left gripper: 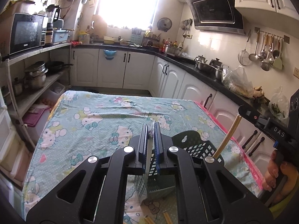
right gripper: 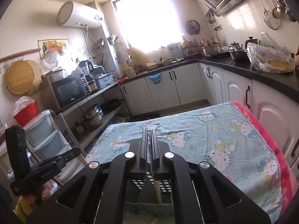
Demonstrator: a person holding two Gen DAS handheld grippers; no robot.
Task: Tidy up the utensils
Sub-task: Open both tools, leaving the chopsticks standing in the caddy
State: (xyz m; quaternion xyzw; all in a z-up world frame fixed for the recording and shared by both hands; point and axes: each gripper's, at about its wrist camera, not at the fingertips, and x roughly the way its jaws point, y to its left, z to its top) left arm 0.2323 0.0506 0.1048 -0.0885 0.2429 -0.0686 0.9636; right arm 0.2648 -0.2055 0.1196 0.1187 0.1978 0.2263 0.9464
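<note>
pale wooden chopsticks (left gripper: 227,136) stand tilted in the dark basket (left gripper: 198,146), right of my left claw (left gripper: 151,130); both claws pinched on thin clear plastic, right claw (right gripper: 149,137) above the basket.

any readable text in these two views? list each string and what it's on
"DAS" – side of the right gripper's body, seen from the left wrist view.
Microwave brand mark on its lower front: too small to read, in both views.
Range hood has a logo and stickers: blurred, unreadable.
Embossed marks and a white line of print on the left gripper's body, right wrist view: too blurred to read.
Water heater panel: unreadable.
</note>
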